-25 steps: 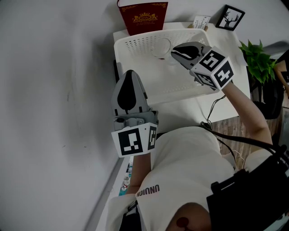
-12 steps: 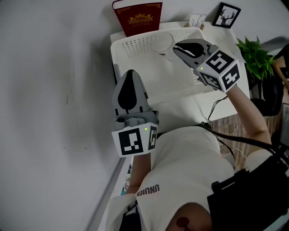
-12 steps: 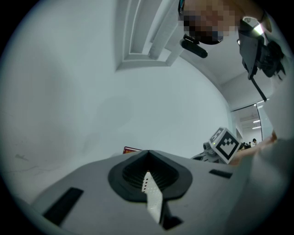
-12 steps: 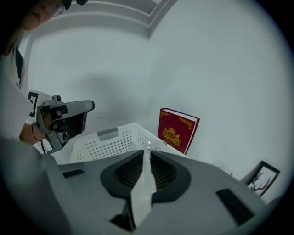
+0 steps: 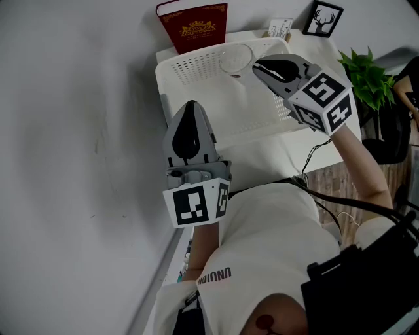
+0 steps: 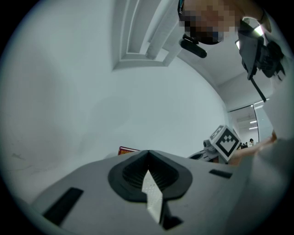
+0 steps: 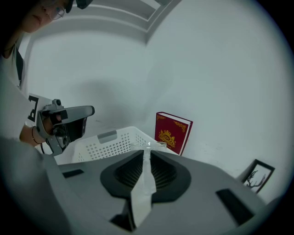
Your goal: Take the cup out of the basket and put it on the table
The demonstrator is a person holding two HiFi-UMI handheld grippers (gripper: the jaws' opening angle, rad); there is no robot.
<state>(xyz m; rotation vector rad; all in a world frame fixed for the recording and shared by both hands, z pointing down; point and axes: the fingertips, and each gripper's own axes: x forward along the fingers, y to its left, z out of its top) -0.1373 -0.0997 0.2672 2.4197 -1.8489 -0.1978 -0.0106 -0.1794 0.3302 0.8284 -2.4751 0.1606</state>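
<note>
Right gripper view, item one: right gripper (image 7: 146,150), jaws clenched on the wall of the clear cup (image 7: 158,145), which hung at their tips above the white basket (image 7: 105,146). Item two: left gripper (image 6: 148,155), jaws pressed together with nothing between, idle near the basket. Step, as I judged it: lifting out. Next I would need to clear the rim, then lower onto bare table (image 5: 268,160).

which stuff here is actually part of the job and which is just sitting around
Job: cup, gripped at its rim by the right gripper; basket; table.

Lying about: book, framed picture, card, plant. The left gripper is shut on nothing.
</note>
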